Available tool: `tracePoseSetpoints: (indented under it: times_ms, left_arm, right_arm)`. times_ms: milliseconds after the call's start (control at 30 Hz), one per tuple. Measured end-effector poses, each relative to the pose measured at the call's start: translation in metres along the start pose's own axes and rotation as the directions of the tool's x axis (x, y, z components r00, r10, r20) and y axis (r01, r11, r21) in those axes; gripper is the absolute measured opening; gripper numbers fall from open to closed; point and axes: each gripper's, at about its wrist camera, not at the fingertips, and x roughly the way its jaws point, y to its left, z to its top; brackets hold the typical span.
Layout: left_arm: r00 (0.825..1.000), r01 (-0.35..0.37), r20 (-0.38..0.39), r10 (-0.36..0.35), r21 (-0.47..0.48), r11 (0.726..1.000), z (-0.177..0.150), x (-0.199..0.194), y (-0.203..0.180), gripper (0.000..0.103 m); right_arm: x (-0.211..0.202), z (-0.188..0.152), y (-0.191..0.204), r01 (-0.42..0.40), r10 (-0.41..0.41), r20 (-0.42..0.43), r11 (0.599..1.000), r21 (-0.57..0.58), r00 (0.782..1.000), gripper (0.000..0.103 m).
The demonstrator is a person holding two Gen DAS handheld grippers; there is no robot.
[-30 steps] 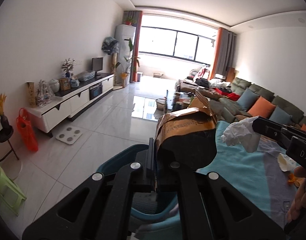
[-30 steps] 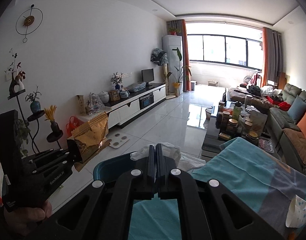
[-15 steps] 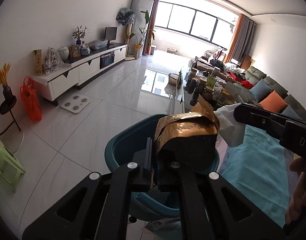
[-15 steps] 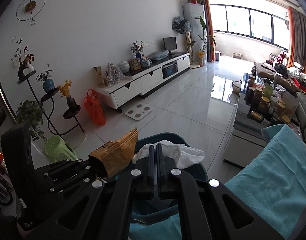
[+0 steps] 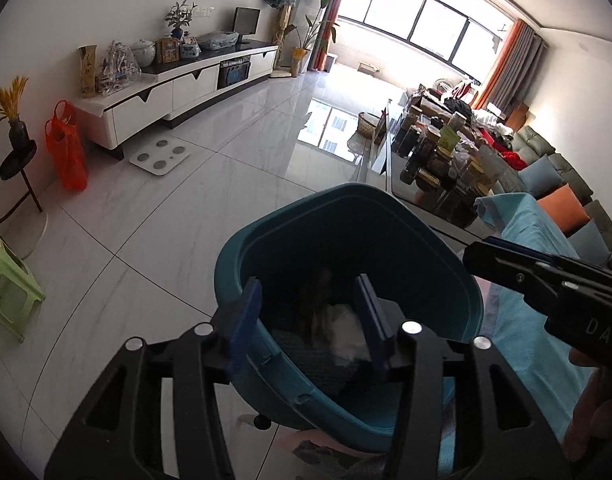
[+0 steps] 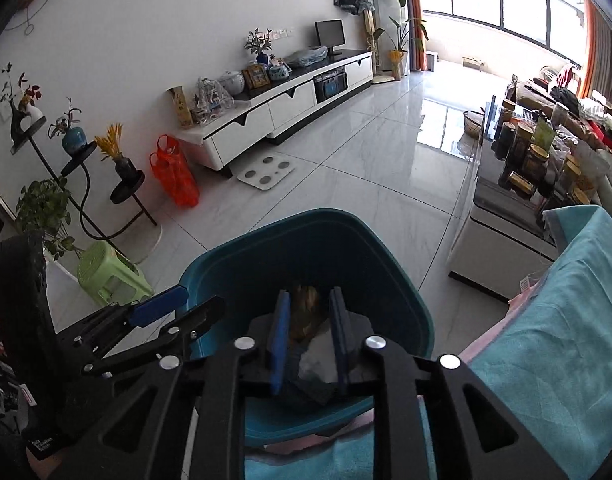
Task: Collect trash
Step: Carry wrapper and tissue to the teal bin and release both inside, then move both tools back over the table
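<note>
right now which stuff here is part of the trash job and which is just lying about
Job:
teal bin
gold wrapper inside it
white tissue inside it
left gripper, open
right gripper, open

Lying about:
orange bag
green stool
floor scale

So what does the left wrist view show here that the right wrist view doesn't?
Only the left wrist view shows the crumpled white tissue in the bin and the orange sofa cushion. Only the right wrist view shows the leafy green potted plant and the whole black tiered plant stand. Both show the teal plastic trash bin, the gold snack wrapper inside, and open fingers.
</note>
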Motion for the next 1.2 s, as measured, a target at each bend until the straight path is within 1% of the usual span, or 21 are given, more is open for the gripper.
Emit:
tracePoseSetpoints:
  times_ms: [67, 100, 167, 200, 233, 267, 333, 400, 433, 467, 500, 567, 633, 700, 733, 767, 833, 967, 1033, 1200]
  left_arm:
    - [1.000, 0.003, 0.006, -0.003, 0.003, 1.000, 0.001, -0.001, -0.001, 0.051]
    - [1.000, 0.002, 0.011, -0.002, 0.006, 1.000, 0.000, -0.003, -0.004, 0.055]
    - [1.000, -0.002, 0.025, 0.002, 0.012, 1.000, 0.000, -0.009, -0.008, 0.058]
    - [0.999, 0.002, 0.035, -0.003, 0.011, 1.000, 0.001, -0.013, -0.010, 0.063]
    - [0.999, -0.002, 0.049, 0.001, 0.013, 1.000, 0.002, -0.016, -0.011, 0.070]
    - [0.997, -0.007, 0.071, 0.006, 0.018, 1.000, 0.002, -0.024, -0.012, 0.074]
    - [0.995, -0.001, 0.103, -0.001, 0.022, 1.000, 0.003, -0.035, -0.015, 0.088]
    - [0.990, -0.005, 0.140, 0.001, 0.031, 1.000, 0.004, -0.048, -0.017, 0.096]
    - [0.988, -0.004, 0.153, -0.002, 0.039, 0.999, 0.004, -0.054, -0.019, 0.097]
    - [0.987, -0.004, 0.161, -0.004, 0.047, 0.999, 0.005, -0.059, -0.020, 0.097]
    - [0.986, -0.005, 0.167, -0.004, 0.057, 0.998, 0.006, -0.064, -0.021, 0.097]
    - [0.985, -0.010, 0.172, 0.000, 0.062, 0.998, 0.006, -0.071, -0.025, 0.097]
    - [0.982, -0.026, 0.186, 0.015, 0.058, 0.998, 0.006, -0.081, -0.026, 0.097]
    - [0.979, -0.035, 0.200, 0.024, 0.052, 0.998, 0.006, -0.090, -0.026, 0.097]
    - [0.978, -0.036, 0.207, 0.025, 0.048, 0.998, 0.006, -0.096, -0.026, 0.097]
    - [0.977, -0.033, 0.212, 0.023, 0.043, 0.999, 0.005, -0.100, -0.025, 0.098]
    - [0.974, -0.023, 0.225, 0.014, 0.039, 0.999, 0.005, -0.111, -0.025, 0.098]
    - [0.967, 0.011, 0.253, -0.026, 0.060, 0.998, 0.004, -0.129, -0.039, 0.098]
    - [0.961, 0.026, 0.274, -0.046, 0.077, 0.997, 0.001, -0.138, -0.050, 0.098]
    - [0.935, 0.062, 0.334, -0.117, 0.171, 0.983, -0.014, -0.167, -0.089, 0.098]
  right_arm:
    - [-0.006, -0.001, -0.004, 0.003, -0.003, 0.017, 1.000, 0.010, 1.000, 0.024]
    - [-0.010, -0.002, -0.005, -0.001, 0.001, 0.023, 1.000, 0.017, 1.000, 0.025]
    - [-0.016, -0.003, -0.008, -0.006, 0.005, 0.042, 1.000, 0.029, 0.999, 0.031]
    - [-0.020, -0.005, -0.011, -0.009, 0.007, 0.052, 0.999, 0.037, 0.999, 0.033]
    - [-0.023, -0.006, -0.014, -0.017, 0.014, 0.062, 0.999, 0.047, 0.998, 0.040]
    - [-0.028, -0.008, -0.016, -0.020, 0.016, 0.076, 0.998, 0.058, 0.997, 0.048]
    - [-0.036, -0.012, -0.018, -0.015, 0.008, 0.096, 0.998, 0.067, 0.995, 0.051]
    - [-0.045, -0.017, -0.021, -0.015, 0.006, 0.119, 0.997, 0.076, 0.993, 0.061]
    - [-0.050, -0.020, -0.022, -0.013, 0.001, 0.138, 0.996, 0.083, 0.990, 0.068]
    - [-0.055, -0.023, -0.023, -0.015, 0.001, 0.155, 0.996, 0.091, 0.988, 0.072]
    - [-0.061, -0.026, -0.024, -0.019, 0.002, 0.172, 0.995, 0.099, 0.985, 0.073]
    - [-0.069, -0.030, -0.027, -0.017, -0.006, 0.197, 0.993, 0.113, 0.980, 0.080]
    - [-0.079, -0.036, -0.030, -0.011, -0.016, 0.221, 0.993, 0.120, 0.975, 0.080]
    - [-0.088, -0.041, -0.033, -0.004, -0.027, 0.240, 0.992, 0.129, 0.970, 0.083]
    - [-0.094, -0.044, -0.035, -0.001, -0.033, 0.252, 0.991, 0.133, 0.967, 0.087]
    - [-0.100, -0.047, -0.037, 0.004, -0.040, 0.269, 0.991, 0.136, 0.962, 0.091]
    - [-0.117, -0.056, -0.040, 0.029, -0.073, 0.312, 0.989, 0.143, 0.947, 0.095]
    - [-0.144, -0.073, -0.052, 0.065, -0.124, 0.367, 0.983, 0.169, 0.922, 0.096]
    - [-0.161, -0.085, -0.057, 0.086, -0.154, 0.394, 0.979, 0.184, 0.906, 0.096]
    - [-0.194, -0.109, -0.068, 0.143, -0.234, 0.432, 0.962, 0.232, 0.871, 0.096]
